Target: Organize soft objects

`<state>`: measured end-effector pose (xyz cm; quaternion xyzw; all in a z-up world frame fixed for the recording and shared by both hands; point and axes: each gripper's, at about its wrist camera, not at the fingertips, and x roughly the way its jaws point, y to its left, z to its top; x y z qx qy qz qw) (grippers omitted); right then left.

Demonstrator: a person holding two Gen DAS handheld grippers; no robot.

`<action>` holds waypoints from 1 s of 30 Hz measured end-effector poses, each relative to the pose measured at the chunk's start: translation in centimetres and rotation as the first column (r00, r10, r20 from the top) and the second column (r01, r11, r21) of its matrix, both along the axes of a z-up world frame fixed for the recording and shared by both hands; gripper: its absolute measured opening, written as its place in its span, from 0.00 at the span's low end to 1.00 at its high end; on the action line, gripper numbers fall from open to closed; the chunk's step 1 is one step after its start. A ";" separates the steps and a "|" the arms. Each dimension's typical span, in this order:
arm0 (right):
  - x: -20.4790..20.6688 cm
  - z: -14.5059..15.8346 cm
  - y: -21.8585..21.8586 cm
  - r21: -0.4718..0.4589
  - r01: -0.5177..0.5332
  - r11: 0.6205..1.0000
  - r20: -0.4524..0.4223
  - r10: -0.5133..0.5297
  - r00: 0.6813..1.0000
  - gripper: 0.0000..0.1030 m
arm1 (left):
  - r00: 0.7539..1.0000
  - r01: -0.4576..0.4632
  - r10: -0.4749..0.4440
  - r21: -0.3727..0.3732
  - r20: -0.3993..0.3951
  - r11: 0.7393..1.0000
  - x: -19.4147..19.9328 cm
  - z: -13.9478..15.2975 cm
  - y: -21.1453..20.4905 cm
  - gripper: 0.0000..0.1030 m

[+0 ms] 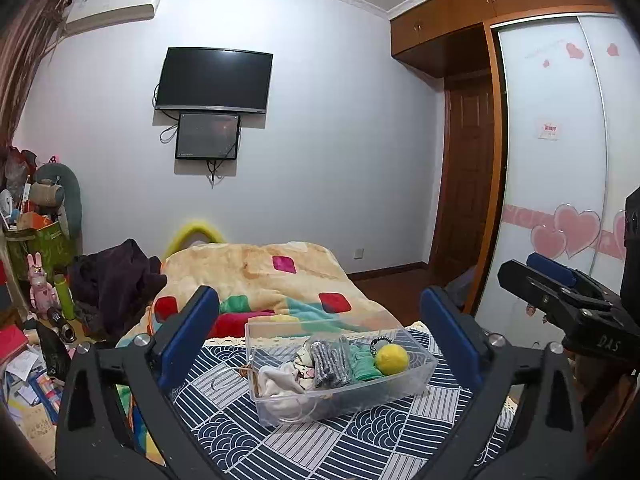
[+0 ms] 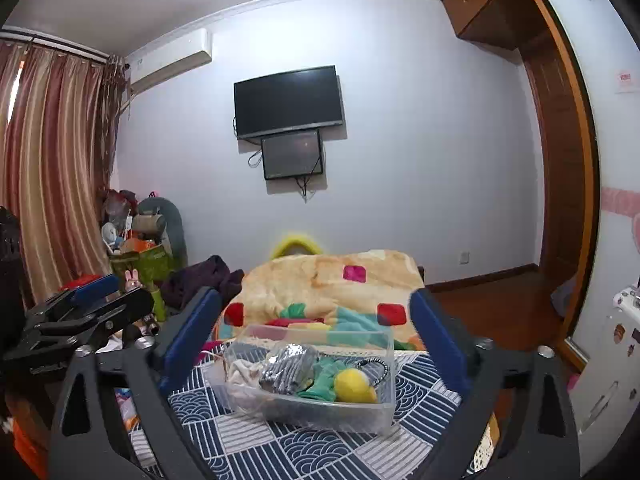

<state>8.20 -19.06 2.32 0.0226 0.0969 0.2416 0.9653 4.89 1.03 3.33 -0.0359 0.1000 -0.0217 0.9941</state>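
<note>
A clear plastic bin [image 1: 420,376] sits on a blue-and-white patterned cloth [image 1: 352,436]. It holds a yellow ball [image 1: 392,359], green cloth [image 1: 363,362], a dark striped bundle in plastic [image 1: 330,362] and white cloth [image 1: 278,378]. My left gripper [image 1: 320,332] is open and empty, above and in front of the bin. In the right wrist view the bin [image 2: 312,416] holds the same ball [image 2: 352,386] and bundle [image 2: 286,370]. My right gripper [image 2: 316,332] is open and empty, held over the bin; it also shows at the right of the left view [image 1: 560,292].
A colourful blanket [image 1: 280,280] lies on the bed behind the bin. Dark clothing [image 1: 116,276] and clutter with a pink rabbit toy [image 1: 40,284] lie at the left. A wardrobe [image 1: 560,160] stands at the right; a TV [image 1: 214,80] hangs on the far wall.
</note>
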 end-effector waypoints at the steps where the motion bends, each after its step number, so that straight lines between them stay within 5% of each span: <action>1: -0.2 -0.1 -0.1 0.000 0.006 1.000 0.008 -0.006 1.000 0.98 | 1.000 0.000 0.000 0.002 0.000 1.000 -0.1 0.0 0.0 0.99; 30: -0.8 0.0 -0.6 0.008 0.004 1.000 0.021 -0.004 1.000 1.00 | 1.000 0.006 -0.006 -0.003 0.001 1.000 -0.6 0.4 -0.1 1.00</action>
